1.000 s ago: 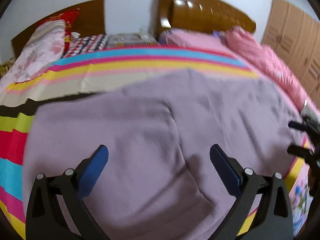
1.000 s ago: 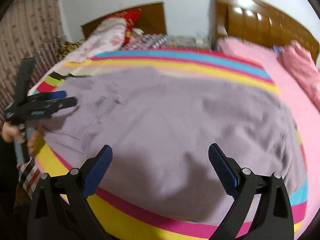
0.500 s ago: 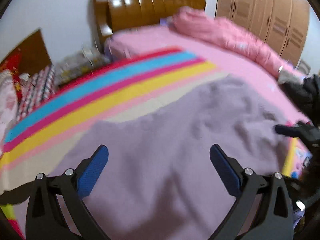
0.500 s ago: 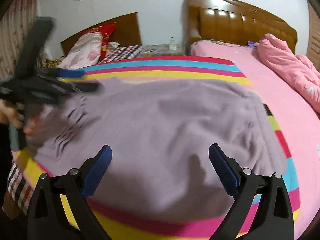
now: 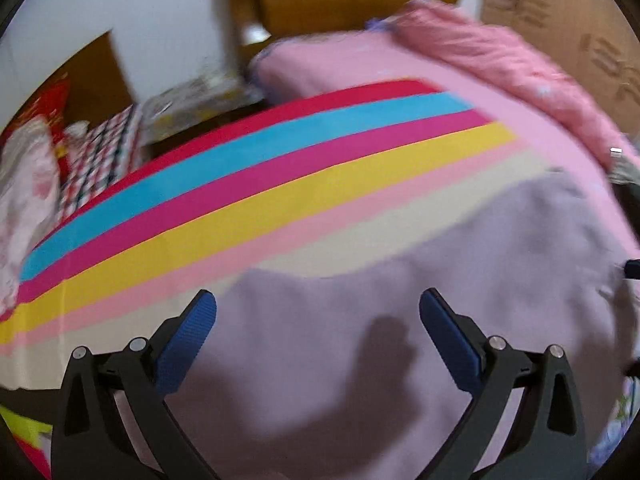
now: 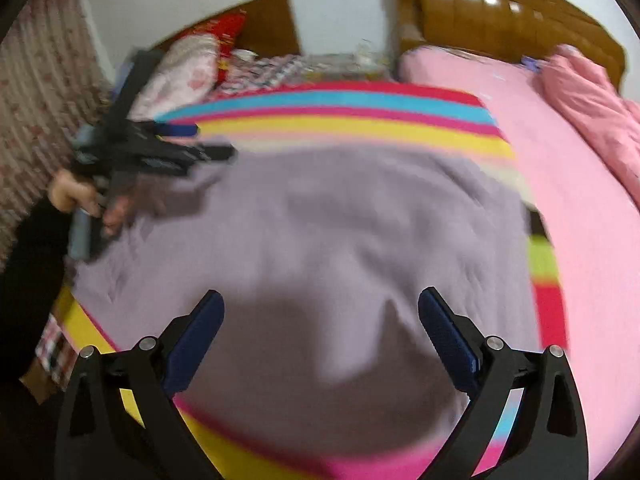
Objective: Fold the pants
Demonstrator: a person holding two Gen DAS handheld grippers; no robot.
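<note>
Right wrist: lilac pants (image 6: 340, 248) lie spread, softly wrinkled, blurred.

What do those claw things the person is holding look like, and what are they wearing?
Each gripper, left and right, is a black plastic frame of two angled, triangle-braced limbs with silver rivets. Each finger carries a ribbed blue pad. The person's left hand is bare, around a grey handle, with a black sleeve above it. No cables show.

A white wall (image 6: 328, 4) backs two beds — glossy wooden headboard (image 6: 500, 12) behind the pink bed (image 6: 580, 208), striped bedsheet (image 5: 280, 184) nearer; wooden wardrobe (image 5: 560, 12) at right.
</note>
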